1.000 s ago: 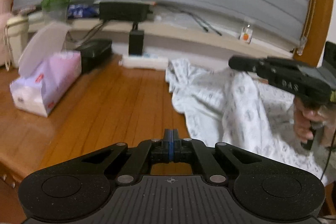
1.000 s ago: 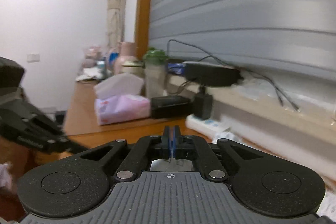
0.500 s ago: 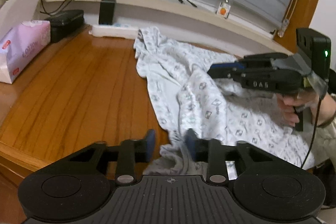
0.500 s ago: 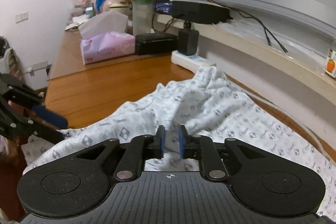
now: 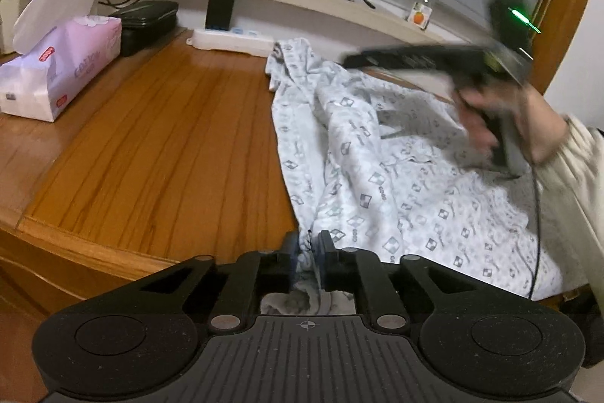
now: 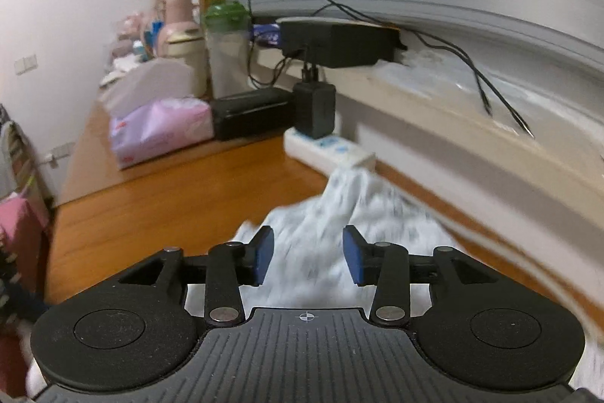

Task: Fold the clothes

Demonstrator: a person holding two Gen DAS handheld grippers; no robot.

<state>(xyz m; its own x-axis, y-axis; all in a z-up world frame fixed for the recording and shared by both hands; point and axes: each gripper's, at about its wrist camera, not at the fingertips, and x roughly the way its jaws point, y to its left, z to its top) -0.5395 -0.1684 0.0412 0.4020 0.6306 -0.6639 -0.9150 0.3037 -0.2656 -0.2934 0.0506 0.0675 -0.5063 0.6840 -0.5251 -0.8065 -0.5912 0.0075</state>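
Wooden desk [image 5: 158,146] below shuttered window. Patterned pyjama garment [image 5: 396,176] crumpled, soft, light; left gripper [image 5: 306,253] pinches near hem edge; right gripper [image 6: 306,253] spread wide above cloth. Grip edges, corners.

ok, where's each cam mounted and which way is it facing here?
Left wrist: on the left claw, facing across the wooden table; its fingers pinch the patterned garment; right claw and hand show, blurred.
Right wrist: on the right claw, open above the garment, facing the window ledge.
Shared: garment, tissue pack, power strip, green-lidded bottle.
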